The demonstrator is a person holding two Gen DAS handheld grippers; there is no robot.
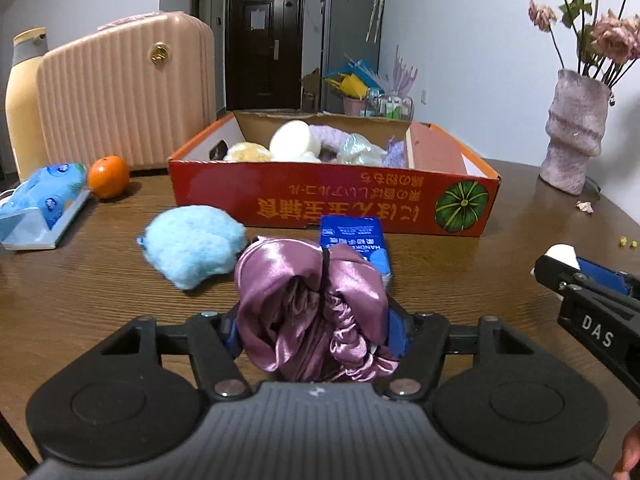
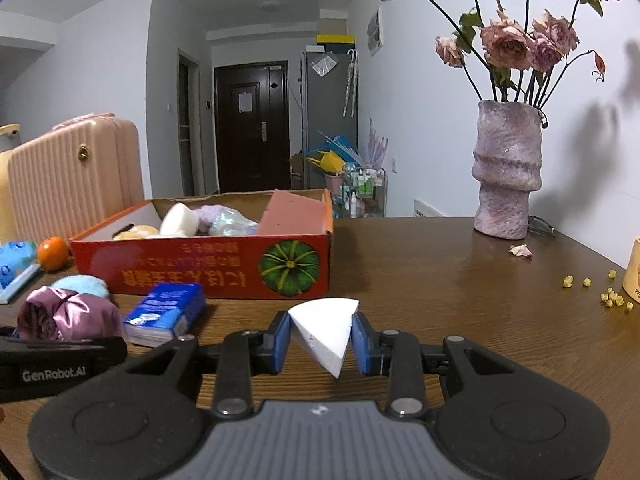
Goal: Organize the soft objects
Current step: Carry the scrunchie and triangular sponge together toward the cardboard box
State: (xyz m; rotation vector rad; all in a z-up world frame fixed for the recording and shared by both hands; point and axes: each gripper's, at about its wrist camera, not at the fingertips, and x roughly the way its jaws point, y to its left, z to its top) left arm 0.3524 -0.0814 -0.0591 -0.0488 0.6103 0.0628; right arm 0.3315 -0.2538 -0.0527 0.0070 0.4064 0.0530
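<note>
My left hand-held gripper (image 1: 316,332) is clamped on a bunched purple satin cloth (image 1: 312,312), which bulges out between its blue pads just above the wooden counter (image 1: 460,272). My right hand-held gripper (image 2: 320,340) pinches a white wedge-shaped sponge (image 2: 324,330) between its blue pads, the point of the wedge facing down toward me.

Ahead sits an open red cardboard box (image 1: 332,196) printed with a green pumpkin. Inside it lie soft items: a white round sponge (image 1: 294,140), a yellowish sponge (image 1: 248,152), a lilac cloth and a crinkled clear bag. In front of the box, on the counter, a fluffy light-blue pad (image 1: 192,246) lies left of a blue tissue pack (image 1: 354,246), which touches the box's front wall.

An orange (image 1: 108,176) and a wet-wipes pack (image 1: 44,200) sit at far left beside a pink suitcase (image 1: 124,96). A mauve vase (image 2: 506,172) of dried roses stands at right.
</note>
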